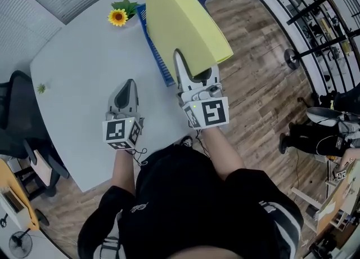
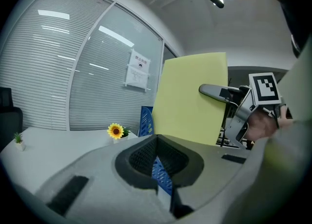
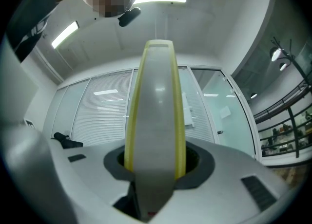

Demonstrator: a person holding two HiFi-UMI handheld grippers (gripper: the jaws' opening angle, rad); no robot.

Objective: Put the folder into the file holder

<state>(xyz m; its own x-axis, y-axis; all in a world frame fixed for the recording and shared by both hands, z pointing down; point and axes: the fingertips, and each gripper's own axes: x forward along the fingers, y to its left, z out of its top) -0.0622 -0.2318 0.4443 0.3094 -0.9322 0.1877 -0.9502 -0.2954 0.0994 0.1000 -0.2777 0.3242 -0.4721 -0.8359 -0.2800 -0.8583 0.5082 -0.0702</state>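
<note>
My right gripper (image 1: 188,67) is shut on a large yellow folder (image 1: 180,21) and holds it upright above the table's right edge. In the right gripper view the folder's grey spine (image 3: 156,111) fills the space between the jaws. A blue perforated file holder (image 1: 154,49) lies on the white table (image 1: 84,83), just left of and behind the folder. My left gripper (image 1: 128,86) hovers over the table to the left, shut and holding nothing. In the left gripper view the folder (image 2: 192,99) and right gripper (image 2: 214,91) stand ahead on the right, with the file holder (image 2: 146,121) behind.
A sunflower decoration (image 1: 118,17) stands at the table's far edge beside the file holder. A tiny green plant (image 1: 41,88) sits at the left edge. A black chair (image 1: 17,117) is left of the table. Wooden floor and a railing lie to the right.
</note>
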